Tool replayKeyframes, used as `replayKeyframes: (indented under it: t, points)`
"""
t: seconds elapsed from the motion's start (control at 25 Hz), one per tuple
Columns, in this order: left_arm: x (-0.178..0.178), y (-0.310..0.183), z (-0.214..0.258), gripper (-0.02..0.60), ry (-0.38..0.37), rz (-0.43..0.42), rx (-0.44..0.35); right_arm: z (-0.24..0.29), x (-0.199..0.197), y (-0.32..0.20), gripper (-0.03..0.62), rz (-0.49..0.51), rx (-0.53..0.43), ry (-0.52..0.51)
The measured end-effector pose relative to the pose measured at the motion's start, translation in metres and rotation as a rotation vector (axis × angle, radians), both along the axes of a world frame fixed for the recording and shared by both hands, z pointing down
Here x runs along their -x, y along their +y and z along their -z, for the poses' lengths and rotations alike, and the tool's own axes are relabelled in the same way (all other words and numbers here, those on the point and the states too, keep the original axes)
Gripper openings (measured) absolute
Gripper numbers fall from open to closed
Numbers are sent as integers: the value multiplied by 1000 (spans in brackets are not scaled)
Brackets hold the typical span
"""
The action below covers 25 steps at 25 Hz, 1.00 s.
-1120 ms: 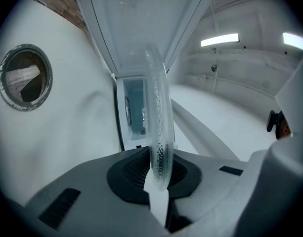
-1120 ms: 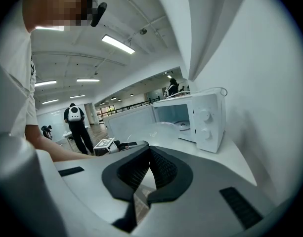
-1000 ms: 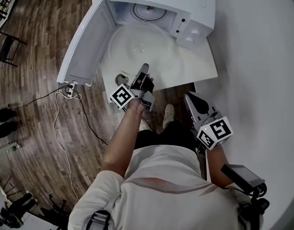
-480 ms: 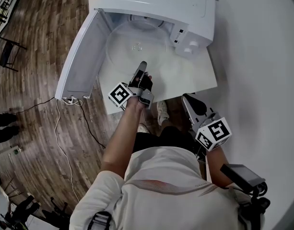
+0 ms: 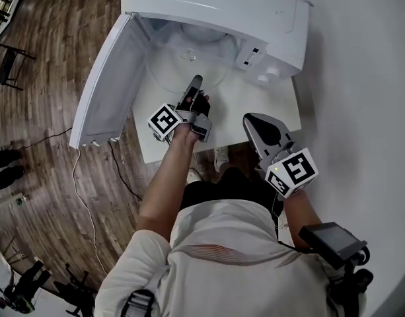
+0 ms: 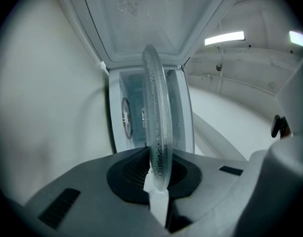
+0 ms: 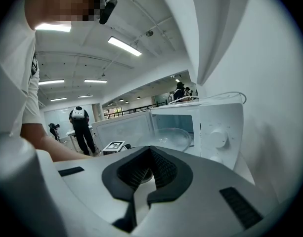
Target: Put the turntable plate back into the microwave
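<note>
The clear glass turntable plate (image 5: pixel 184 63) lies level, its far half inside the mouth of the white microwave (image 5: pixel 215 8). The microwave's door (image 5: pixel 110 78) swings open to the left. My left gripper (image 5: pixel 194 86) is shut on the plate's near rim. In the left gripper view the plate (image 6: pixel 156 127) stands edge-on between the pads of the left gripper (image 6: pixel 158 181), with the cavity (image 6: pixel 134 122) behind it. My right gripper (image 5: pixel 254 121) hovers at the table's front right edge, shut and empty. The right gripper view shows the right gripper (image 7: pixel 141 191) below the plate (image 7: pixel 171 135) and the microwave (image 7: pixel 218 127).
The microwave stands on a small white table (image 5: pixel 261 107) against a white wall on the right. A cable (image 5: pixel 83 197) trails over the wooden floor at left, near a dark chair (image 5: pixel 7 65). People (image 7: pixel 81 127) stand far off in the right gripper view.
My left gripper has carried the plate forward, from in front of the microwave into its opening. The right gripper has also moved forward, up to the table's edge.
</note>
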<state>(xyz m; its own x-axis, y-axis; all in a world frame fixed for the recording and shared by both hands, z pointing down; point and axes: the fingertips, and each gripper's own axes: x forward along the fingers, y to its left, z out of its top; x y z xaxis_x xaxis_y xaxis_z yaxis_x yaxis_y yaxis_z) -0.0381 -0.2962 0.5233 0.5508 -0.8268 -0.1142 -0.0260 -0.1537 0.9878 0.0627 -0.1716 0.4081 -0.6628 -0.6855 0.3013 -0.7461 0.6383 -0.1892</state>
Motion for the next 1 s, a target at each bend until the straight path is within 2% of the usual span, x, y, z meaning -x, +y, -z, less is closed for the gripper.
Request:
replayKeyframes:
  t: [0.16,0.28,0.68,1.0]
  points:
    - [2,-28,-2,32,-19,10,16,-2,7,-17,5,22,26,4]
    - [-3,-37,-5,32,-21,5,38,-6,7,-15,5,30,46,6]
    - [-19,-64,-3,32,-40,-26,31,-11,4,-3,5,43,77,10]
    - [-37,-95,-15,34,-37,-67,87,-29,3,-9,5,63,109,6]
